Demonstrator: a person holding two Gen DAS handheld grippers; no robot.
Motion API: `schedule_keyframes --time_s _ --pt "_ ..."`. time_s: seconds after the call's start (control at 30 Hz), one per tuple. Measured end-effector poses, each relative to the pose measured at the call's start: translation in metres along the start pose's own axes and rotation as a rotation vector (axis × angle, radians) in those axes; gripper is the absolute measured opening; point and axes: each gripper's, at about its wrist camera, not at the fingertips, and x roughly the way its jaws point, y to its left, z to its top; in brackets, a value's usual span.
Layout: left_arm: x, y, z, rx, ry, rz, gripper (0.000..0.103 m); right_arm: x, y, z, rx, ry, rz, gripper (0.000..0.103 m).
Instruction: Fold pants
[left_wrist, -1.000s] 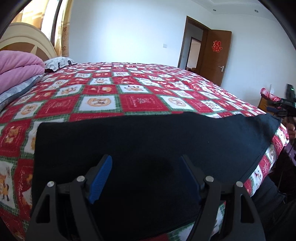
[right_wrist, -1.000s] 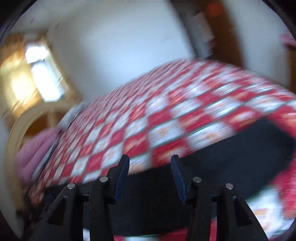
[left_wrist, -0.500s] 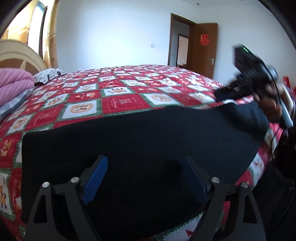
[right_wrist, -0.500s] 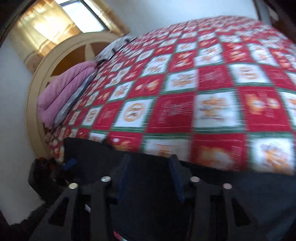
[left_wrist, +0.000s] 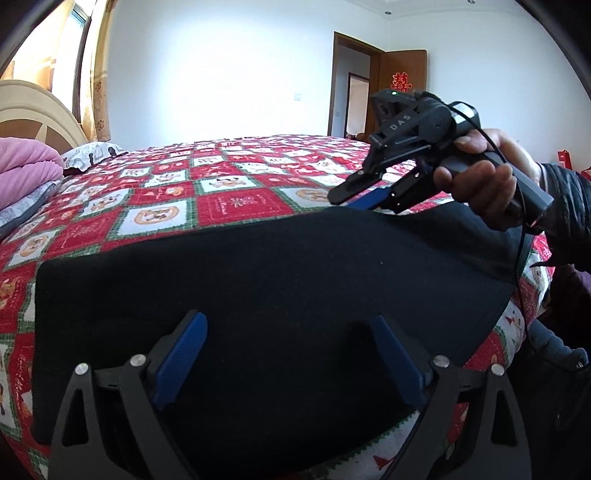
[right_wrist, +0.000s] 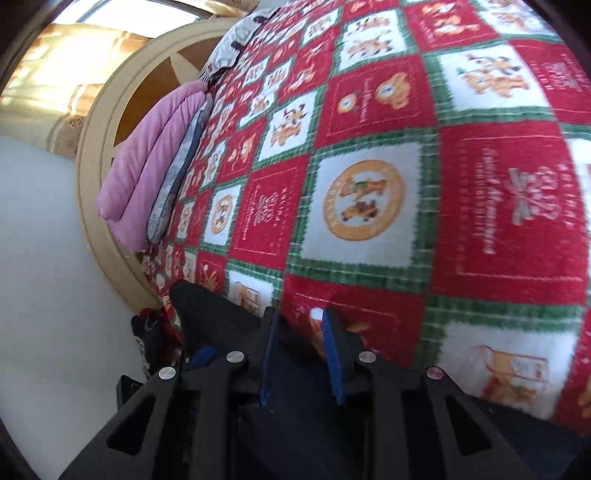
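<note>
Black pants (left_wrist: 273, 288) lie folded flat across the near edge of a bed with a red, white and green patchwork cover (left_wrist: 229, 203). My left gripper (left_wrist: 290, 350) is open, low over the near edge of the pants. My right gripper (left_wrist: 354, 201), held in a hand, sits at the far right edge of the pants, tips at the fabric. In the right wrist view the right gripper (right_wrist: 301, 325) is open with a narrow gap, over the edge of the black pants (right_wrist: 221, 314).
A folded pink blanket (left_wrist: 26, 162) and a patterned pillow (left_wrist: 92, 153) lie at the head of the bed by the wooden headboard (right_wrist: 110, 147). A brown door (left_wrist: 402, 81) stands open on the far wall.
The right gripper has swung in from the right side of the bed and come down onto the far edge of the pants. My left gripper has stayed open over the near edge.
</note>
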Motion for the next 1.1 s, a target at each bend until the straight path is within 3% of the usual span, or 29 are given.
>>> schedule_keyframes --time_s 0.17,0.2,0.27,0.5,0.77,0.83,0.97,1.03,1.07,1.1 --pt "0.0 -0.001 -0.002 0.006 0.0 -0.001 0.098 0.014 0.009 0.002 -0.007 0.068 0.017 0.025" --pt "0.001 -0.002 -0.001 0.009 0.002 0.0 0.098 0.015 0.009 0.003 -0.002 0.069 0.017 0.011" --pt "0.001 -0.002 -0.002 0.013 0.004 0.002 0.098 0.015 0.012 0.002 -0.003 0.058 0.018 0.005" --pt "0.002 -0.004 -0.003 0.027 0.008 0.001 0.102 -0.02 0.045 -0.003 -0.111 -0.118 0.019 0.003" --pt "0.003 -0.008 -0.005 0.052 0.013 0.013 0.103 0.002 0.025 0.008 -0.11 -0.16 -0.175 0.001" --pt "0.002 -0.007 -0.005 0.051 0.011 0.014 0.103 0.007 0.015 0.008 -0.104 -0.152 -0.186 0.001" --pt "-0.002 -0.007 -0.002 0.048 0.006 0.015 0.103 -0.004 0.021 0.0 -0.158 -0.14 -0.175 0.003" --pt "-0.005 -0.007 0.0 0.043 0.0 0.023 0.103 -0.021 0.026 -0.014 -0.191 -0.169 -0.235 0.004" --pt "-0.007 -0.006 0.002 0.034 -0.004 0.022 0.103 -0.033 0.028 -0.023 -0.212 -0.197 -0.267 0.012" --pt "-0.008 -0.007 0.003 0.024 -0.009 0.015 0.103 -0.044 0.029 -0.034 -0.234 -0.223 -0.29 0.03"
